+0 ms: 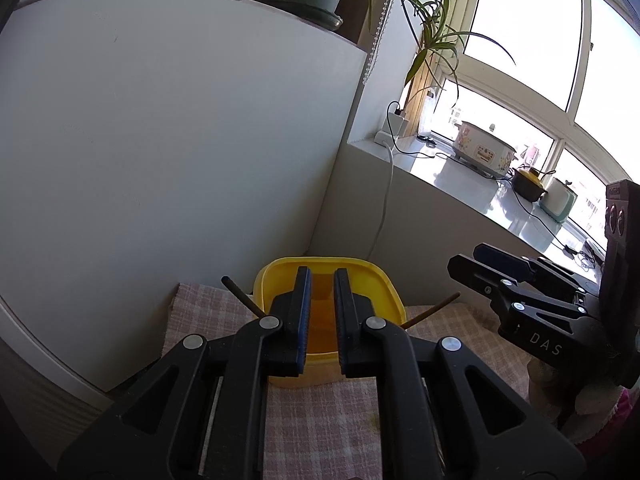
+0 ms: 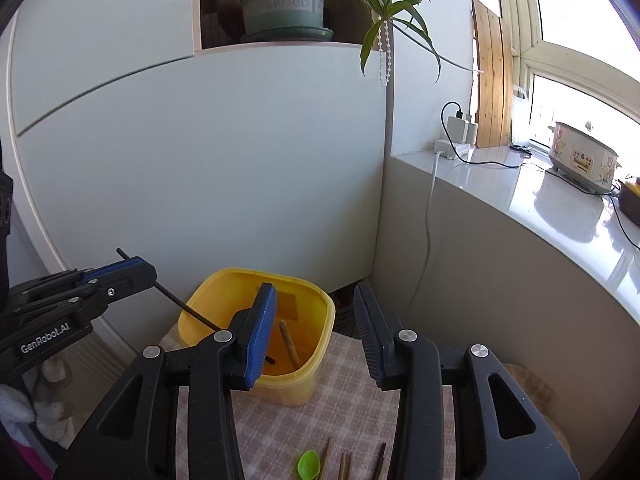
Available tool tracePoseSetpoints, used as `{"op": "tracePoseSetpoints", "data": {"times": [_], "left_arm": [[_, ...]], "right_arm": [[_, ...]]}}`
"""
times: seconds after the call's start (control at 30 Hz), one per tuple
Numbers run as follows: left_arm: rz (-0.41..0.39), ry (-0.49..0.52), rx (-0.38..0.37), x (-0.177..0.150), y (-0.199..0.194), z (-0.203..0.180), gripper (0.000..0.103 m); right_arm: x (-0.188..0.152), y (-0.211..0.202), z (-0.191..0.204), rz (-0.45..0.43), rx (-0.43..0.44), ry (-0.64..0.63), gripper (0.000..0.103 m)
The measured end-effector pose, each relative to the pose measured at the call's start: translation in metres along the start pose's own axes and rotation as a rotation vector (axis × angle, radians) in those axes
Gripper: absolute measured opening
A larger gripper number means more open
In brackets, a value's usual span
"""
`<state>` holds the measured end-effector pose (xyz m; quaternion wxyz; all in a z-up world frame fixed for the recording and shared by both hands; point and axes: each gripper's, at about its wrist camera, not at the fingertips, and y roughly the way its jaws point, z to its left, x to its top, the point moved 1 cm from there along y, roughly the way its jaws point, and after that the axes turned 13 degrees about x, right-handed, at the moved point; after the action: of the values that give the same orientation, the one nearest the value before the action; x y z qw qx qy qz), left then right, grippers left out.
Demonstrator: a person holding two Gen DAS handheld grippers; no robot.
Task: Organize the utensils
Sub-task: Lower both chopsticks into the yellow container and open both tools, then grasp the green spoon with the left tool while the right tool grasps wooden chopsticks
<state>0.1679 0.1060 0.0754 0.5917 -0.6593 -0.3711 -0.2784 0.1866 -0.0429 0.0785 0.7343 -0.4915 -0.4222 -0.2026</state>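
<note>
Two gripper (image 1: 506, 312) labels: DAS, GenRobot.AI

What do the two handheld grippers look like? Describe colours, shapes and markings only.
Both are black plastic. The left gripper and the right gripper each have two angular linkage arms with triangular cut-outs, round silver pivot pins and flat fingers faced with ribbed blue pads. White lettering marks the bodies: "GenRobot.AI" on the left one seen from the right wrist, "DAS" on the right one seen from the left wrist.
</note>
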Motion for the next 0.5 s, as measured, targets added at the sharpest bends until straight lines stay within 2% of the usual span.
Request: {"op": "tracePoseSetpoints", "data": {"times": [0.07, 0.27, 0.4, 0.47, 0.5], "left_arm": [[-0.014, 0.005, -0.005, -0.002, -0.008, -0.002, 0.009], [-0.042, 0.035, -0.017, -0.01, -0.028, -0.014, 0.009], [-0.053, 0.058, -0.034, -0.019, -0.039, -0.021, 0.01], [-0.047, 0.073, -0.043, -0.026, -0.042, -0.026, 0.03], [-0.046, 0.079, -0.044, -0.03, -0.045, -0.028, 0.035]], "right_arm": [[-0.002, -0.008, 0.001, -0.023, -0.013, -0.003, 0.053], [-0.013, -0.038, 0.007, -0.13, -0.09, -0.056, 0.076], [-0.022, -0.054, 0.002, -0.137, -0.077, -0.042, 0.08], [-0.028, -0.061, -0.001, -0.143, -0.08, -0.035, 0.084], [-0.031, -0.065, -0.004, -0.144, -0.089, -0.033, 0.084]]}}
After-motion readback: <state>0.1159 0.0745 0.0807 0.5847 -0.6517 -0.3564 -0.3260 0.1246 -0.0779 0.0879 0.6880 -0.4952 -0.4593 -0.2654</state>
